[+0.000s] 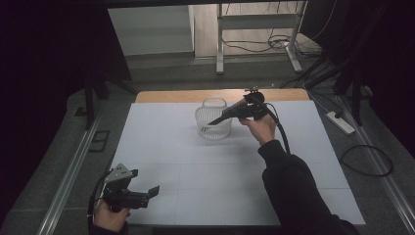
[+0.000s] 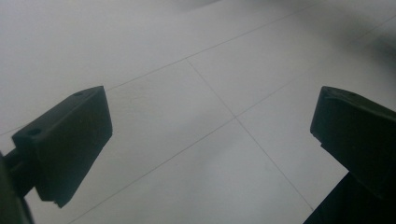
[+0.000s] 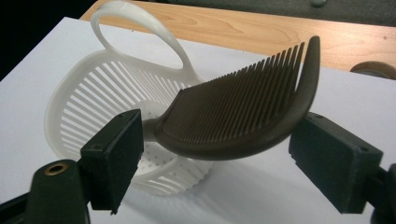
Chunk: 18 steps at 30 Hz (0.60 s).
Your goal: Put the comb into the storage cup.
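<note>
— Where is the comb [image 3: 243, 112] sitting?
— It is leaning over the rim of the white slotted basket [image 3: 88, 93] (handle end dipping inside), between the right gripper's [image 3: 215, 158] parted jaws.
— And the left gripper [image 1: 147, 194]?
— It is hovering over the desk [image 1: 220, 186], jaws apart.

Comb [image 3: 243, 112] handle end hidden inside basket [image 3: 84, 93]; contact unclear.

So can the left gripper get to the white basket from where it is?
Probably yes. The left gripper is open and holds nothing, and bare white table lies between it and the white basket, though the right gripper is there with a comb.
</note>
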Tool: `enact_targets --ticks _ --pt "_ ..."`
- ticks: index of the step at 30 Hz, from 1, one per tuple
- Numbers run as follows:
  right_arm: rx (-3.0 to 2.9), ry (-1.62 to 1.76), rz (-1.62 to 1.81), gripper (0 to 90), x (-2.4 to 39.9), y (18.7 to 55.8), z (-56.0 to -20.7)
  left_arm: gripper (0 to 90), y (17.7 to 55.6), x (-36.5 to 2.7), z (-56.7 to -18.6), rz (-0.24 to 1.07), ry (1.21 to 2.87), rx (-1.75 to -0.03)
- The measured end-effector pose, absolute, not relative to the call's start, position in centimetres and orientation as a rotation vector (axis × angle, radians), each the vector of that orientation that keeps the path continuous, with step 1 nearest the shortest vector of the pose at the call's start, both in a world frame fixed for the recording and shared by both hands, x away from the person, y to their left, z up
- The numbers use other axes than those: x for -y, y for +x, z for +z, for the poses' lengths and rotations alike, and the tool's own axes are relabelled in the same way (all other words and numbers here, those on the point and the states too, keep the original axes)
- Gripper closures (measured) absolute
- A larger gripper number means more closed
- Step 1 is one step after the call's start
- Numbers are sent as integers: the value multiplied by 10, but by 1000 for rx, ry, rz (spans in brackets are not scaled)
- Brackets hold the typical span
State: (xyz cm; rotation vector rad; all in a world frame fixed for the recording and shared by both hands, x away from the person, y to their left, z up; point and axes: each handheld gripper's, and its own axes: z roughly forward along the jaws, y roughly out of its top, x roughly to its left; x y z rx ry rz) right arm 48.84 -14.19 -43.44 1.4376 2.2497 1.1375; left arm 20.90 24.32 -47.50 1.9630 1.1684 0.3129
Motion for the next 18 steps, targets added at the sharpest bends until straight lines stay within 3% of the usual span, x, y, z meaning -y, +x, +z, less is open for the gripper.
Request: enact_targets --ticks 18 --pt "-2366 1343 1147 32 143 480 -431 0 210 -245 -476 307 1957 -1179"
